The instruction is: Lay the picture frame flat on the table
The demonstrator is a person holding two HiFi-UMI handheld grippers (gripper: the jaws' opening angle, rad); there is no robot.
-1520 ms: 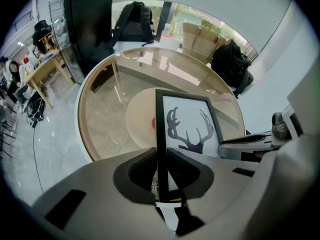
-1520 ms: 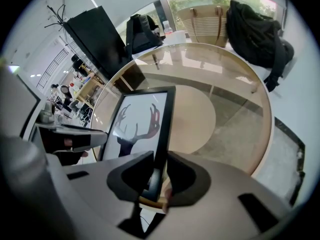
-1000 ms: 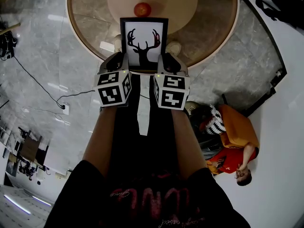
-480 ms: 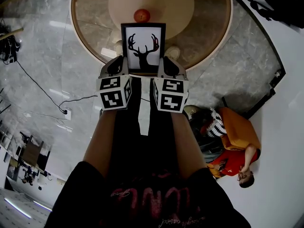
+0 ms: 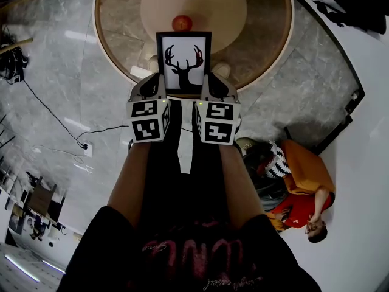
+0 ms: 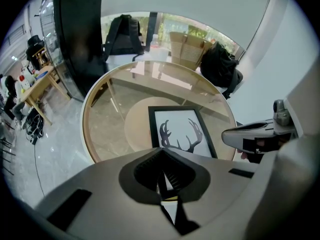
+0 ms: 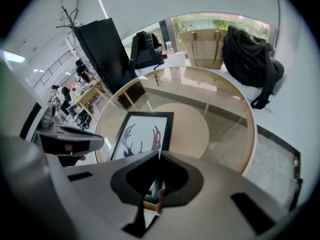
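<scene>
The picture frame (image 5: 184, 62), black-edged with a stag's antlered head on white, is held over the near part of the round glass table (image 5: 115, 59). My left gripper (image 5: 155, 87) is shut on its lower left corner. My right gripper (image 5: 213, 86) is shut on its lower right corner. In the left gripper view the picture frame (image 6: 180, 133) stretches away from the closed jaws of the left gripper (image 6: 162, 178). The right gripper view shows the picture frame (image 7: 141, 134) the same way beyond the right gripper (image 7: 156, 186). Whether the frame touches the tabletop I cannot tell.
A red round fruit (image 5: 182, 23) sits on the table just beyond the frame's top edge. A person (image 5: 295, 181) in orange sits on the floor at the right. A cable (image 5: 55, 117) runs over the marble floor at the left. A black backpack (image 7: 250, 59) lies beyond the table.
The frame's top edge has dropped a little in the head view and the frame looks slightly smaller. Both grippers keep their hold at its lower corners.
</scene>
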